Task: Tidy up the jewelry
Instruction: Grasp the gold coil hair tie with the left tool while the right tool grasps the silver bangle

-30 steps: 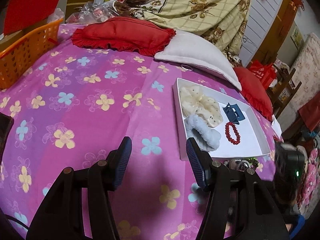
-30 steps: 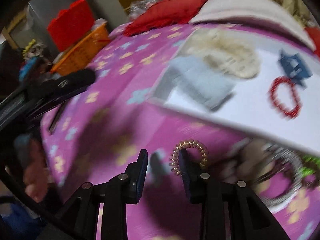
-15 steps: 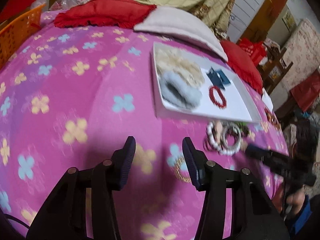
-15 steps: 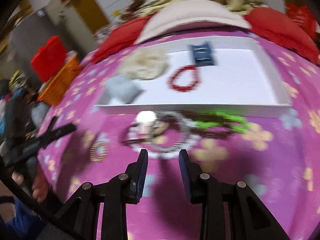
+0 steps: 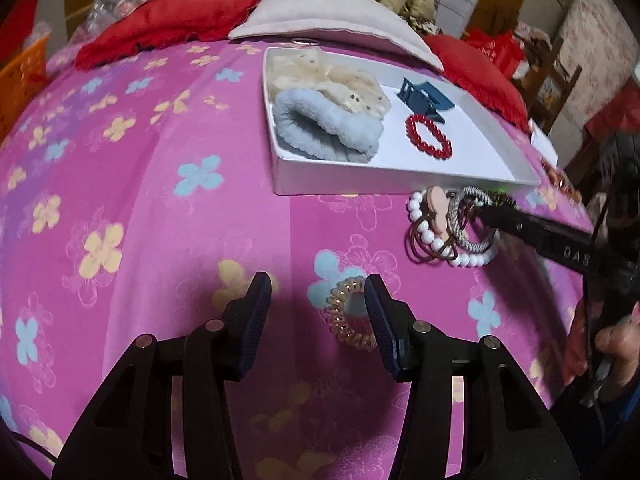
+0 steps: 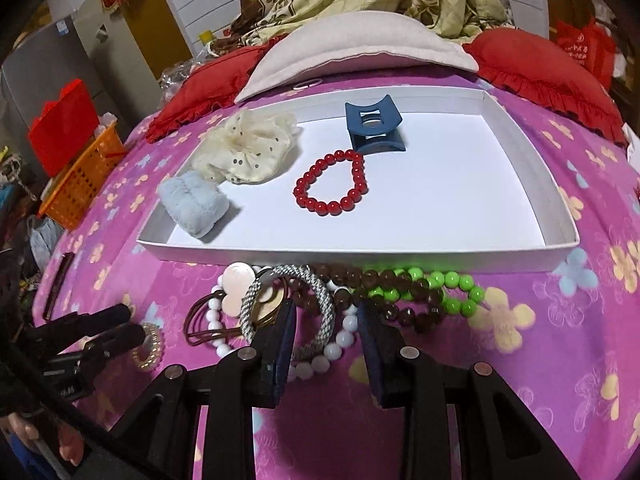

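We see our left gripper (image 5: 318, 312) partly open, its jaws recently narrowed, holding nothing; its right pad sits at the gold spiral hair tie (image 5: 347, 312) lying on the pink floral bedspread (image 5: 140, 200). Our right gripper (image 6: 325, 334) stands narrowly open over the pile of bracelets (image 6: 296, 312), the silver braided bangle (image 6: 320, 300) between its pads, not clamped. Just beyond lies the white tray (image 6: 440, 254) with the red bead bracelet (image 6: 332, 184).

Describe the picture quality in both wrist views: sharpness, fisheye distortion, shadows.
Left wrist view: mostly sharp, softening toward the edges; fisheye bulges the pink bedspread into a dome; the left gripper throws a dark shadow beside the gold coil hair tie. Right wrist view: sharp centre, the white tray rim bowed, corners vignetted black; soft shadow under the right gripper.
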Demonstrator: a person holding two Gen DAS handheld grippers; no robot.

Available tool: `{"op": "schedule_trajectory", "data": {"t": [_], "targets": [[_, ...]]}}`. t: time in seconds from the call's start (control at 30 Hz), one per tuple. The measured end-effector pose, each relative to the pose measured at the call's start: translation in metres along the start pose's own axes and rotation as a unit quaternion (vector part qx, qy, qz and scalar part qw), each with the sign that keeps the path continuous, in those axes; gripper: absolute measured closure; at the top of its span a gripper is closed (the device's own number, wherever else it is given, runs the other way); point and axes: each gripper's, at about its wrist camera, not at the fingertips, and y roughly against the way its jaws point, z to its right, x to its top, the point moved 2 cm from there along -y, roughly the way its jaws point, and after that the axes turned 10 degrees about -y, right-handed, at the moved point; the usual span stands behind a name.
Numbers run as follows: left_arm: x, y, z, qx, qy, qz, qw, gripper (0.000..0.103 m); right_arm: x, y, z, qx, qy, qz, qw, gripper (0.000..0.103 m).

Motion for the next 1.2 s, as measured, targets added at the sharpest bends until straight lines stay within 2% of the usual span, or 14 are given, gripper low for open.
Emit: {"op": "schedule_trajectory", "data": {"t": [0.03, 0.07, 0.1, 0.13, 0.27, 0.47, 0.77, 0.93, 1.03, 1.2], "targets": [[-0.001, -0.001, 0.002, 0.005, -0.008, -0.001, 1.0, 0.055, 0.0, -0.001, -0.002, -0.004, 0.006, 0.002, 1.0, 0.073], [-0.001, -0.001, 0.006, 0.01, -0.02, -0.002, 0.9998, 0.059, -0.001, -0.002, -0.004, -0.01, 0.011, 0.003, 1.0, 0.078], [-0.002, -0.001, 0.009, 0.016, -0.028, -0.003, 0.9995, 0.069, -0.003, -0.003, -0.005, -0.012, 0.015, 0.0, 1.0, 0.086], [-0.002, -0.002, 0.013, 0.022, -0.04, -0.006, 0.9989, 0.096, -0.003, -0.004, -0.006, -0.013, 0.015, -0.002, 1.0, 0.09], [-0.003, 0.0, 0.019, 0.002, -0.049, -0.007, 0.9988, 0.095, -0.004, 0.004, -0.004, 0.0, 0.002, 0.007, 1.0, 0.096], [0.004, 0.018, 0.014, -0.032, -0.029, 0.025, 0.9987, 0.095, 0.002, 0.034, -0.006, 0.026, -0.008, 0.028, 0.999, 0.096], [0.016, 0.033, 0.008, -0.053, -0.003, 0.05, 0.9974, 0.095, 0.018, 0.062, -0.003, 0.041, -0.023, 0.059, 0.997, 0.096], [0.04, 0.036, 0.01, -0.059, 0.001, 0.066, 0.996, 0.095, 0.035, 0.064, 0.013, 0.04, -0.044, 0.074, 0.995, 0.096], [0.061, 0.033, 0.015, -0.045, -0.005, 0.073, 0.9963, 0.095, 0.043, 0.061, 0.022, 0.037, -0.052, 0.08, 0.995, 0.096], [0.096, 0.011, 0.026, -0.049, -0.001, 0.067, 0.9965, 0.095, 0.059, 0.043, 0.042, 0.032, -0.069, 0.079, 0.994, 0.096]]}}
